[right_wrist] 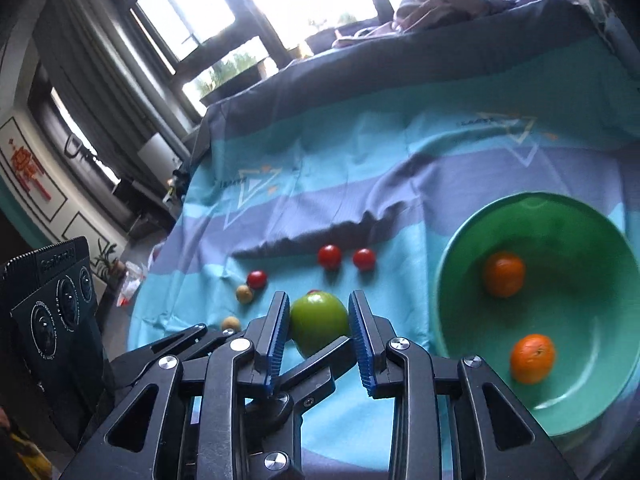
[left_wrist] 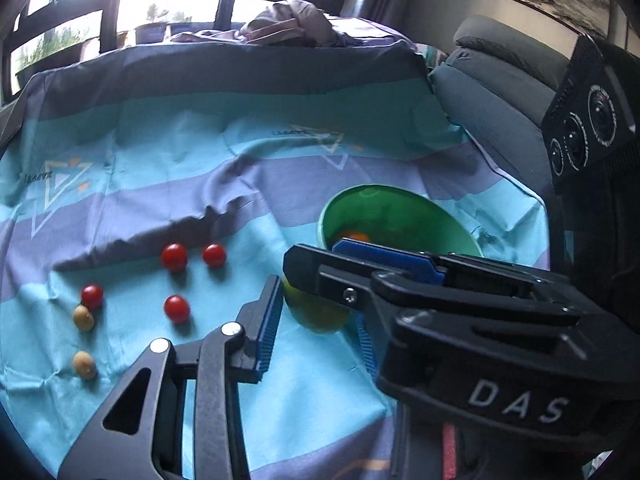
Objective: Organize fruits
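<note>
left wrist view: here goes
my left jaws (left_wrist: 319, 304): ribbed blue pads closed in on the green apple (left_wrist: 320, 318) at their tips. The pad on the picture's right is half hidden, so I can't see its contact.
my right gripper (left_wrist: 320, 258): matte black plastic, crossing in from the right, clamped over the same apple
apple: smooth, round, glossy, right at the near rim of the bowl (left_wrist: 400, 204)
bowl: deep green plastic-looking round thing, one orange (left_wrist: 356, 237) peeking out inside
cloth (left_wrist: 160, 160): thin wrinkly sheet over the desk, teal and lilac bands, triangle prints
loose bits: four shiny red cherry tomatoes (left_wrist: 174, 257), two dull tan little fruits (left_wrist: 83, 318), all left of the apple

right wrist view: much clearer
my right jaws (right_wrist: 320, 304): both toothed blue pads pressed flat on the apple's sides, gripping it
apple here (right_wrist: 318, 322): waxy green, held just left of the bowl (right_wrist: 560, 216)
oranges: two dimpled ones (right_wrist: 504, 274) (right_wrist: 532, 358), apart on the bowl's smooth inside
tomatoes (right_wrist: 330, 257): on the cloth beyond the apple
</note>
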